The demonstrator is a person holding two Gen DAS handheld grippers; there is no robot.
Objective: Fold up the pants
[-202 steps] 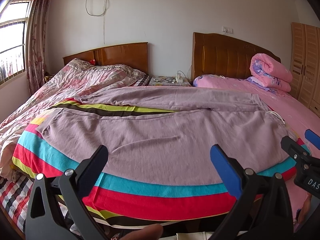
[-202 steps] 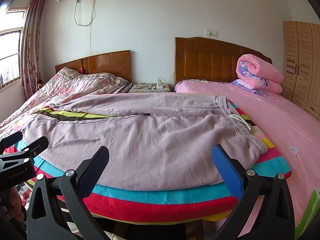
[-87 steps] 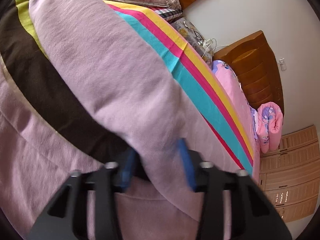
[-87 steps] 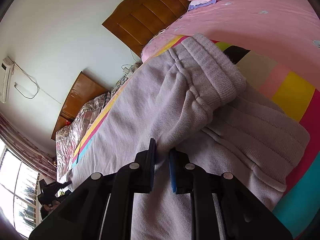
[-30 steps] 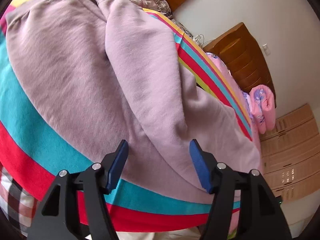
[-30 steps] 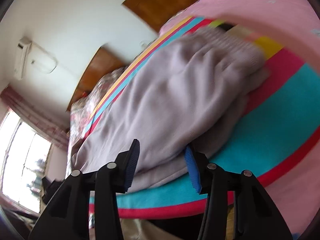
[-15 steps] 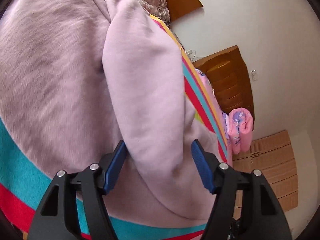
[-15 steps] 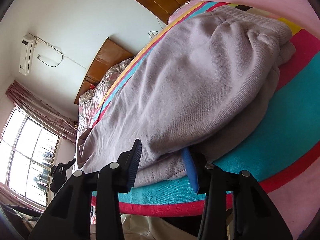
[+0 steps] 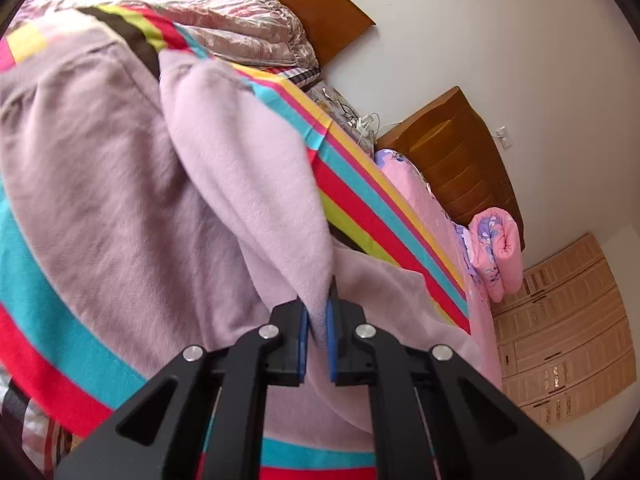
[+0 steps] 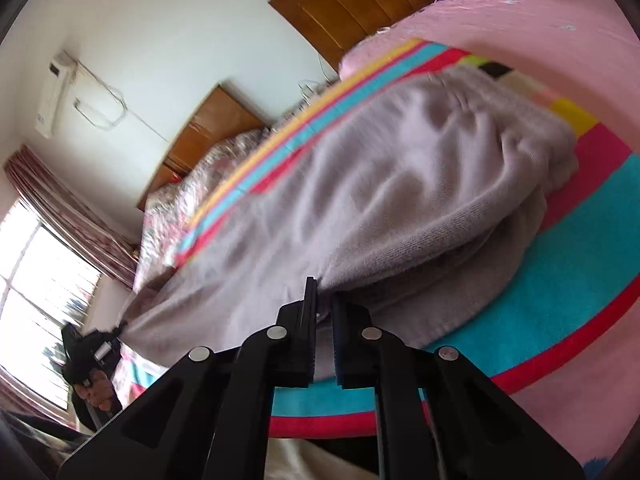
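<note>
**Both tools pinching the pants' near edge**

The pants (image 9: pixel 120 184) are lying across the striped blanket (image 9: pixel 48 312) on the bed (image 10: pixel 500 20), close to its near edge, with one leg doubled over the other; they are looking like thick, soft fleece, limp and fairly light, so they are likely to sag and drape rather than hold any shape; the knit surface should be giving the pads good friction, and nothing about them is looking fragile; the sensible places to take hold are the layered edges near the cuffs and near the waistband, catching every layer so that none is slipping out and trailing.

The left tool (image 9: pixel 317 332) is drawn in narrow, its blue pads clamping a peaked fold of the upper leg, which is rising like a tent from the blanket into the jaws; its jaws have just been closing, with the cloth between them.

The right tool (image 10: pixel 323 332) is likewise nearly closed, nipping the near edge of the pants toward the waistband end, where the ribbed band (image 10: pixel 540 128) is bunching near the blanket's right side; its jaws too have just been closing on the fabric; the other tool, in a hand (image 10: pixel 94 388), is showing far off to the left, at the cuff end.
</note>
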